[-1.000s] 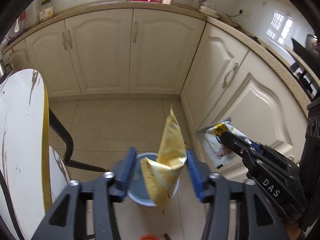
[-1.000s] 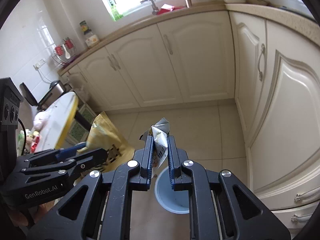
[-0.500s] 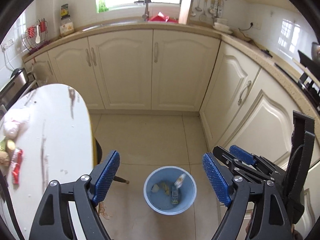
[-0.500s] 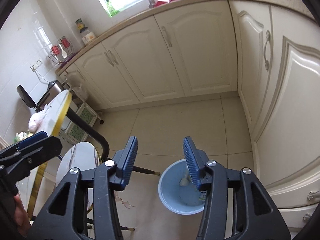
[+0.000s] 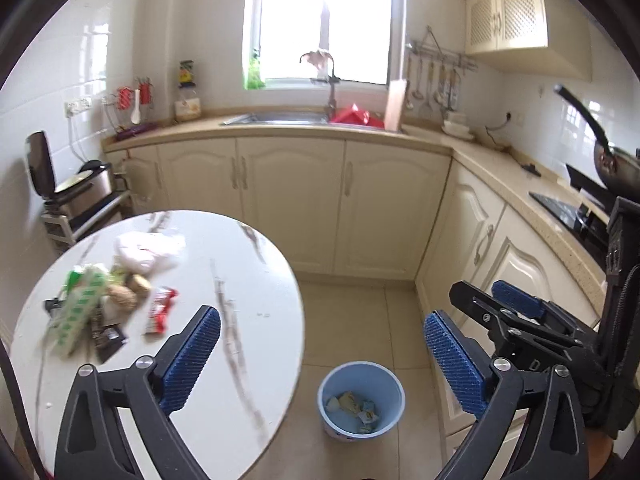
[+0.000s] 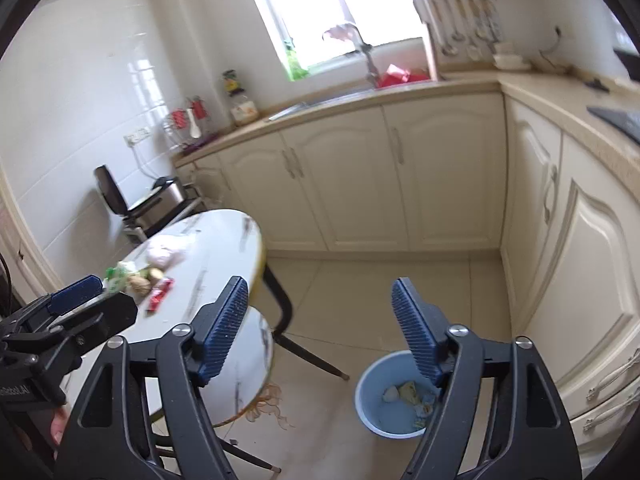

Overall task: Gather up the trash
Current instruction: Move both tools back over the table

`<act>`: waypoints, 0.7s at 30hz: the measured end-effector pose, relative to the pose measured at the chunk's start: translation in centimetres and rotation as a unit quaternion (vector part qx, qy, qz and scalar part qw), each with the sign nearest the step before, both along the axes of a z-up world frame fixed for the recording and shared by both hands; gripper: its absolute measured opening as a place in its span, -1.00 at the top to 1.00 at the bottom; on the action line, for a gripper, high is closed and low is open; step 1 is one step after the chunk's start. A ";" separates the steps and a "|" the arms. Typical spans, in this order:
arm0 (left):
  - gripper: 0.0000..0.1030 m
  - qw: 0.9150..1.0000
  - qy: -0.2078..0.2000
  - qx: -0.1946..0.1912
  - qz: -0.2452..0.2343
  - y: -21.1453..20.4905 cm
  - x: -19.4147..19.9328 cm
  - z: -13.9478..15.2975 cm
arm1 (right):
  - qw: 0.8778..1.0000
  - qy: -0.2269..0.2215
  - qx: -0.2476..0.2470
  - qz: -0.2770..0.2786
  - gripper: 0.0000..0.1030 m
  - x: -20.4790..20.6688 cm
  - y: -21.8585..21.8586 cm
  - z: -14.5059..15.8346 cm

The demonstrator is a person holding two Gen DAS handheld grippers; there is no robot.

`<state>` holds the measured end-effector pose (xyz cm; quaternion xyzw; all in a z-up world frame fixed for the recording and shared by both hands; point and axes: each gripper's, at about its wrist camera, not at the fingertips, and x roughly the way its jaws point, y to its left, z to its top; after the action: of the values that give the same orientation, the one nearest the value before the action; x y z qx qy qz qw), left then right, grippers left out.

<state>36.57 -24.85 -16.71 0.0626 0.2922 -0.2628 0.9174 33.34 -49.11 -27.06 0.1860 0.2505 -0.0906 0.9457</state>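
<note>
Jaws of left gripper (image 5: 320, 356) and right gripper (image 6: 320, 328) are standing wide apart, gripping nothing. Wrappers (image 5: 354, 406) are lying inside the blue bin (image 5: 362, 376) on the floor; more trash (image 5: 108, 300) is sitting on the round worktop (image 5: 240, 292).

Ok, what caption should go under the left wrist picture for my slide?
Open left hand-held gripper above the blue bin, wrappers inside, more trash waiting on the round table.
</note>
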 end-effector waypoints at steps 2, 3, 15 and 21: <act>-0.98 1.000 -0.016 -0.005 0.016 3.1 -2.1 0.9 | 1.000 -0.008 -0.014 0.014 -0.52 -0.3 2.3 1.4; -0.99 0.999 -0.022 -0.007 0.024 4.7 -3.1 1.2 | 0.999 -0.013 -0.021 0.021 -0.55 -0.4 3.4 2.1; -0.99 0.990 -0.037 -0.012 0.139 18.0 -8.8 0.3 | 0.990 0.011 -0.079 0.116 -0.65 4.5 15.7 3.8; -0.99 0.985 -0.017 0.009 0.169 20.9 -7.0 -0.7 | 0.984 0.057 -0.084 0.145 -0.65 9.8 19.1 1.5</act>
<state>29.58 -3.94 -17.39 0.0246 0.2857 -0.1000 0.9528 43.10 -30.05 -25.59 0.0617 0.3203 0.0166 0.9452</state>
